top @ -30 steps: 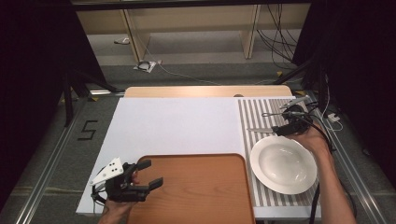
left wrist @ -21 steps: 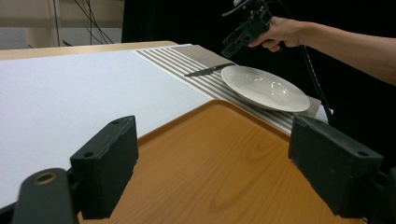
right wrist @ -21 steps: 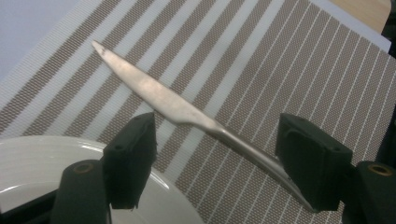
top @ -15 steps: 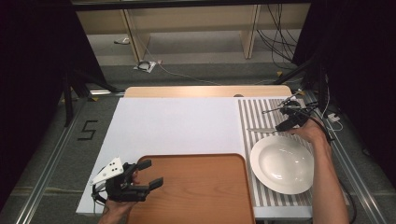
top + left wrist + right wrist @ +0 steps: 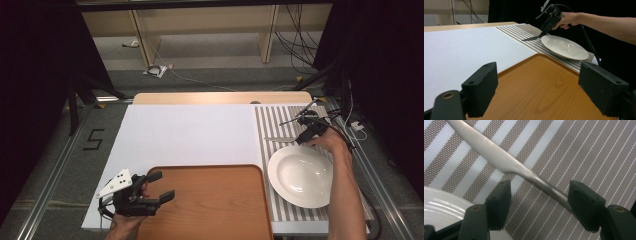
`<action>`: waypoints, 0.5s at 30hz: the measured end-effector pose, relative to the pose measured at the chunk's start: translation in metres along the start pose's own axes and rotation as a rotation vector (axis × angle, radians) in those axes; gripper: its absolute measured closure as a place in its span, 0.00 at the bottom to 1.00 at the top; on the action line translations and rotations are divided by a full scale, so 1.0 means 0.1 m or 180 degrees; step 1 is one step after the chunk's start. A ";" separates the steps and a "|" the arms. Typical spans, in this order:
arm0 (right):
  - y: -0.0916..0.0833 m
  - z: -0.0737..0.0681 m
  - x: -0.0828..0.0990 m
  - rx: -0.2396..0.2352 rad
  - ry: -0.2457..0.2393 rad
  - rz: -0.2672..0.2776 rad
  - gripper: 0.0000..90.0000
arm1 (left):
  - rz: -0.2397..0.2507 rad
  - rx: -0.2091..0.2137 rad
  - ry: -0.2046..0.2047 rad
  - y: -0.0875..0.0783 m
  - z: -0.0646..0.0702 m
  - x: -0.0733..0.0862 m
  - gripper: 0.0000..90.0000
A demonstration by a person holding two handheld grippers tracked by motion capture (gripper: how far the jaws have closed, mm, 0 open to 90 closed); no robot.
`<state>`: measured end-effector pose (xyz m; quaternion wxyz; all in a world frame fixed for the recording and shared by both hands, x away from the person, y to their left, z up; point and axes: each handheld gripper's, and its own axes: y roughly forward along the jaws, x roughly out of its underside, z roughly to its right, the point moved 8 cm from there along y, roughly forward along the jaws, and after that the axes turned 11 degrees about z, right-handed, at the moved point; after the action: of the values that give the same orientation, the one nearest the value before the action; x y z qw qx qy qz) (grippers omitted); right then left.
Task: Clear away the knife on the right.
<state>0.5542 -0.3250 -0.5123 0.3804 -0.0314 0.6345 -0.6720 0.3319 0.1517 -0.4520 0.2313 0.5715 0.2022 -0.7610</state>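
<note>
A steel table knife lies on the striped placemat, just beyond a white plate. My right gripper points down over the knife's handle. Its jaws have just been closing; the handle lies between them and the pads stand clear of it. My left gripper hovers open over the near left corner of a wooden tray, with nothing between its jaws.
The white tabletop stretches beyond the tray. A wooden board edge runs along the table's far side. Cables trail off the right edge near my right hand. Shelving stands on the floor behind.
My right gripper has sunk toward the mat and shifted a little left, down over the knife's handle, with its jaws narrower. The left gripper has stayed put.
</note>
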 end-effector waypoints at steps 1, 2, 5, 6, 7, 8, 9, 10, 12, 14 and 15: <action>0.02 0.01 0.00 0.0005 -0.0017 -0.0003 0.42 | 0.0000 0.0000 -0.0001 0.00 0.00 0.00 0.18; 0.03 0.01 0.02 -0.0014 -0.0021 -0.0037 0.43 | 0.0000 0.0000 0.0000 0.00 0.00 0.00 0.18; 0.09 0.02 0.04 -0.0005 -0.0034 -0.0084 0.43 | 0.0005 0.0001 -0.0001 0.00 0.00 0.00 0.18; 0.11 0.02 0.04 0.0005 -0.0029 -0.0099 0.44 | 0.0009 0.0003 -0.0005 0.00 0.00 -0.01 0.18; 0.12 0.01 0.03 0.0002 0.0002 -0.0094 0.44 | 0.0011 0.0006 -0.0003 0.00 0.00 -0.01 0.18; 0.14 0.01 0.04 -0.0028 0.0001 -0.0108 0.45 | 0.0012 0.0005 -0.0002 0.00 0.00 -0.01 0.18; 0.14 0.01 0.04 -0.0028 0.0001 -0.0108 0.45 | 0.0011 0.0003 -0.0003 0.00 0.01 -0.01 0.18; 0.15 0.01 0.04 -0.0009 -0.0009 -0.0125 0.45 | 0.0002 -0.0001 0.0005 0.00 0.00 0.00 0.18; 0.17 0.02 0.04 -0.0009 0.0012 -0.0112 0.45 | -0.0006 -0.0005 0.0008 0.00 0.00 0.00 0.18; 0.17 0.04 0.04 -0.0016 0.0023 -0.0097 0.46 | -0.0004 -0.0003 0.0012 0.00 0.00 0.00 0.18; 0.17 0.04 0.04 -0.0026 0.0047 -0.0081 0.46 | 0.0001 -0.0002 0.0010 0.00 0.00 0.00 0.18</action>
<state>0.5615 -0.3293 -0.5284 0.3671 -0.0362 0.6396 -0.6744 0.3314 0.1517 -0.4518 0.2312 0.5727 0.2028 -0.7599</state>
